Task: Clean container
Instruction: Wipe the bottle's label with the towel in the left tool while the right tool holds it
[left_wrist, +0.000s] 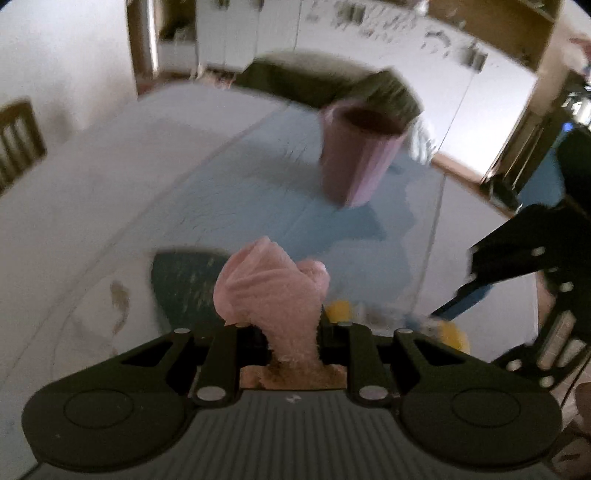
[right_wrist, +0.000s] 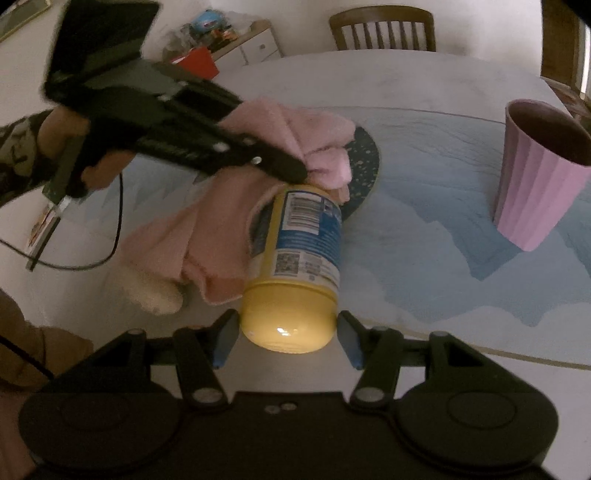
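While the right gripper holds one yellow jar on its side, its two blue pads press on the jar's closed end, one on each side. One white and blue label with a bar code wraps the jar, and the print is too small to read. The jar's far end is tucked under one pink cloth, so that end is hidden.

The left gripper is closed tight on a bunch of this cloth, which sticks up between its fingers. From the right wrist view this gripper comes in from the upper left, and a hand in a patterned sleeve holds its handle. Its tip sits right at the jar's far end, with cloth all around it. One black cord loops below that hand.

Past the jar lies one dark round mat with pale speckles, half covered by the cloth. One pink ribbed cup stands upright well off to the right, with open mat space between it and the jar. Its right side is cut off by the edge of the picture. All of this sits on one table with a blue and white mat. One wooden chair stands at the far edge. The left wrist view is blurry, so far things there are hard to make out
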